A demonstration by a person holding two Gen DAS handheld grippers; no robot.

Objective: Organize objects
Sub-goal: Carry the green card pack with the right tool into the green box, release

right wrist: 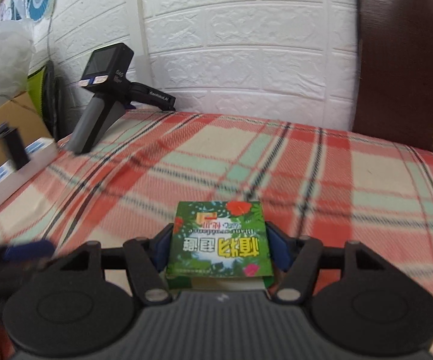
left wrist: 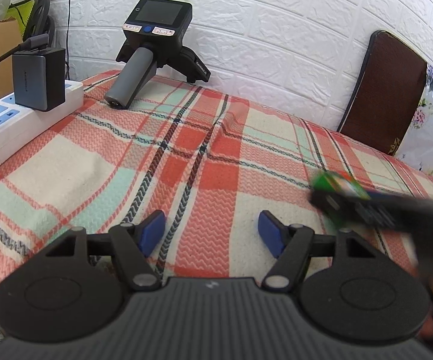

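Note:
My right gripper (right wrist: 219, 244) is shut on a small green box (right wrist: 219, 240) with flower print and Chinese lettering, held above the plaid cloth (right wrist: 276, 156). The box (left wrist: 338, 184) and right gripper (left wrist: 336, 198) also show blurred at the right of the left wrist view. My left gripper (left wrist: 212, 234) is open and empty, its blue pads (left wrist: 153, 232) spread over the plaid cloth (left wrist: 156, 150).
A spare handheld gripper device (left wrist: 153, 48) with a screen leans on the white brick wall at the back. A white power strip (left wrist: 30, 117) with a grey charger (left wrist: 37, 81) lies at the left. A brown board (left wrist: 384, 96) leans at the right. A cardboard box (right wrist: 9, 120) stands far left.

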